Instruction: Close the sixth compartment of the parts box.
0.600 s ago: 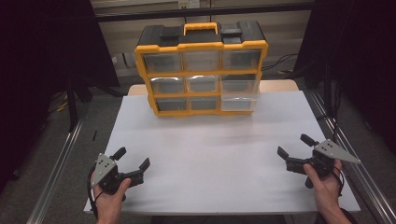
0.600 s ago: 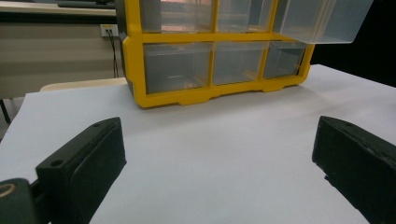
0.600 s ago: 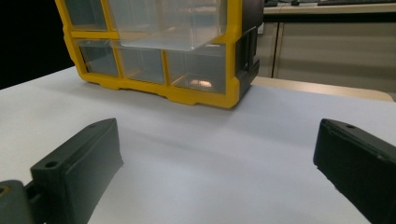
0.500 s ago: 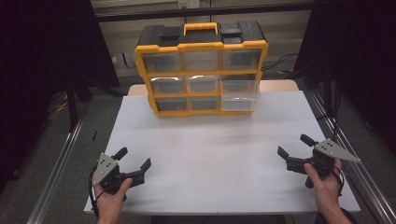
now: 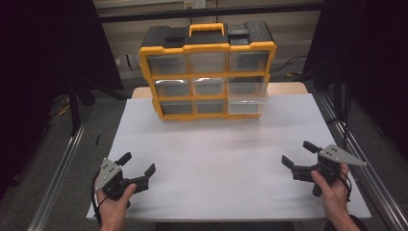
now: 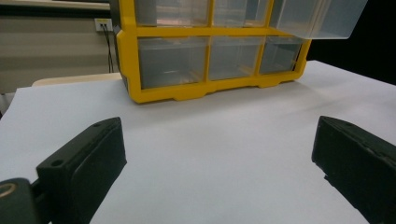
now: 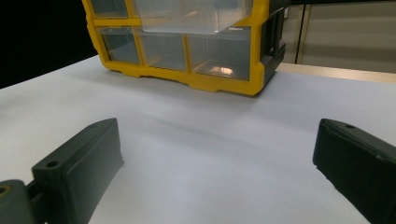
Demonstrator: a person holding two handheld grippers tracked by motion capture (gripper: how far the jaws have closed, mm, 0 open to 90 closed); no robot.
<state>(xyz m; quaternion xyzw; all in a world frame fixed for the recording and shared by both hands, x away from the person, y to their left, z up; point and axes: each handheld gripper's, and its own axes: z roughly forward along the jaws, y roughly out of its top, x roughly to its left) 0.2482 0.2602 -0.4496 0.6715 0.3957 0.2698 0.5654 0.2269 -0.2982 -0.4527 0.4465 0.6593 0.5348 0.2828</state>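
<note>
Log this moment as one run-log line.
left gripper: open, empty | right gripper: open, empty | yellow plastic drawer cabinet with black top: upright at the far edge of the white table sheet | clear drawer, middle row right: pulled out

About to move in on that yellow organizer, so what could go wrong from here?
1. The pulled-out clear drawer at the organizer's right side sticks out past the front; the right gripper could knock it or pull it fully out.
2. The organizer stands free on the white table, so a one-handed tug may slide or tip it.

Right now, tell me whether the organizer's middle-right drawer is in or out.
Out. The clear drawer juts forward of the yellow organizer, past its neighbours; the left gripper view shows it overhanging.
</note>
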